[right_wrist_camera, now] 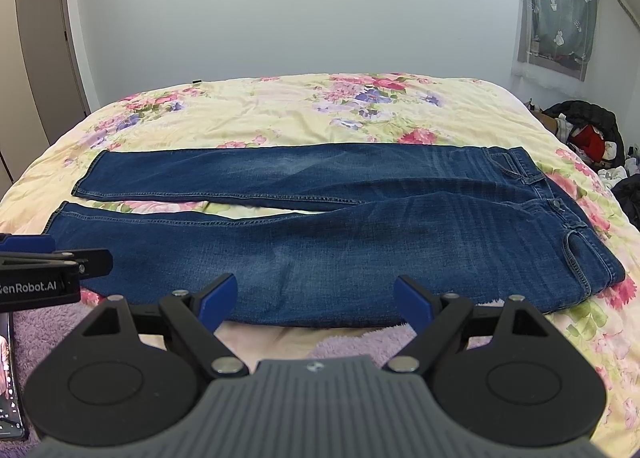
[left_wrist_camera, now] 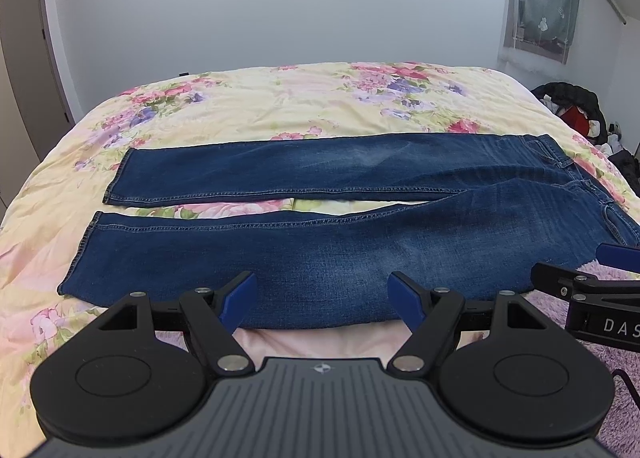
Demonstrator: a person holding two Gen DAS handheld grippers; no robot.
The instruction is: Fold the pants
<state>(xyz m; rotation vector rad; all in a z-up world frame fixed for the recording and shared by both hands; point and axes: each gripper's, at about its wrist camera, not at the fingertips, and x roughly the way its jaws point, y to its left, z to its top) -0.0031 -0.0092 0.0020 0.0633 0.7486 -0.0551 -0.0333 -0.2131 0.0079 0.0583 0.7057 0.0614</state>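
Observation:
A pair of dark blue jeans [left_wrist_camera: 340,242] lies flat across the floral bedspread [left_wrist_camera: 280,106], waistband to the right, leg hems to the left, the two legs slightly apart. My left gripper [left_wrist_camera: 322,298] is open and empty, hovering over the near leg's front edge. My right gripper [right_wrist_camera: 314,298] is open and empty, over the near edge of the jeans [right_wrist_camera: 320,242] toward the thigh. The right gripper shows at the right edge of the left wrist view [left_wrist_camera: 600,286]. The left gripper shows at the left edge of the right wrist view [right_wrist_camera: 48,262].
A fuzzy lilac blanket [right_wrist_camera: 352,342] lies at the bed's near edge. A phone [right_wrist_camera: 10,378] lies at the lower left. A pile of clothes and bags [right_wrist_camera: 588,134] sits beside the bed at right. A door [right_wrist_camera: 44,50] stands at left.

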